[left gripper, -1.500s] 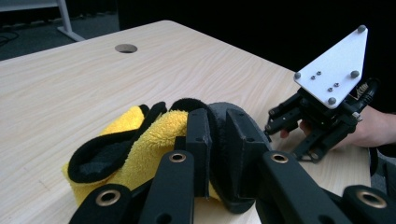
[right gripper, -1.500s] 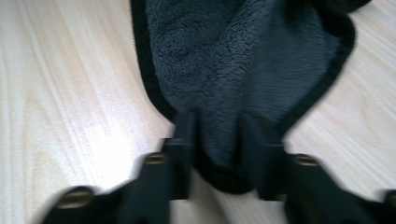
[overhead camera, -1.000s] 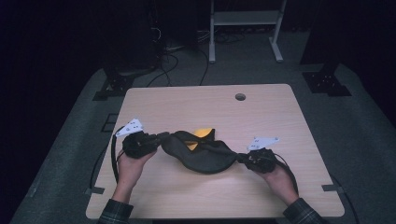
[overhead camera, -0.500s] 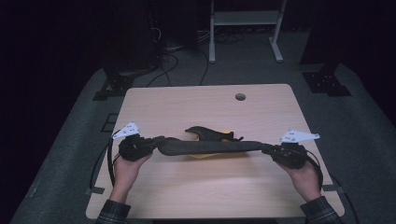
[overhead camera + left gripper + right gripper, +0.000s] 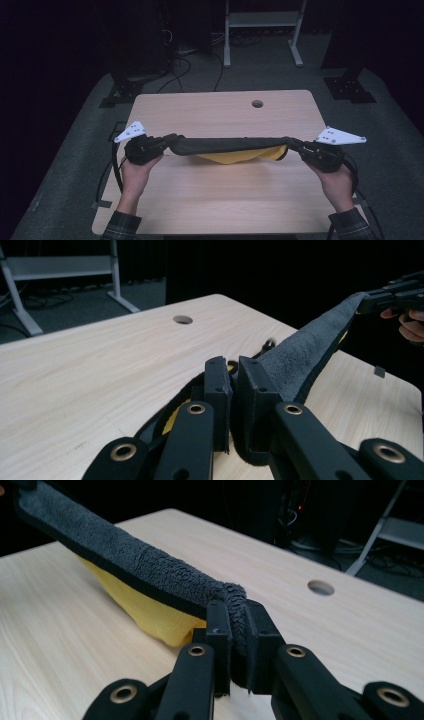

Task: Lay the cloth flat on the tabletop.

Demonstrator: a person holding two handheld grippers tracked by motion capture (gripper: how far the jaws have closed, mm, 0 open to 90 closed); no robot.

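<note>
Item 1, cloth (image 5: 227,145): you are holding a dark grey towel with a yellow underside, stretched in a long band across the middle of the frame in the high view, above the near half of the worktop (image 5: 220,200). Its yellow part (image 5: 240,156) is sagging below the grey edge, right of centre (whether it is touching the wood cannot be told).

Item 2, left claw (image 5: 167,142): you are gripping it at the left of the frame in the high view, over the worktop's left edge. In the left gripper view its jaws are pressing together on the cloth's end (image 5: 290,355), which is running off toward the upper right of that frame, where the other claw (image 5: 395,292) is pinching it.

Item 3, right claw (image 5: 295,146): you are holding it at the right of the frame in the high view. In the right gripper view its jaws are pinching a bunched grey corner (image 5: 232,597), the cloth rising to the upper left.

Item 4, worktop: pale wood, with a round hole (image 5: 257,104) lying toward its far edge.
</note>
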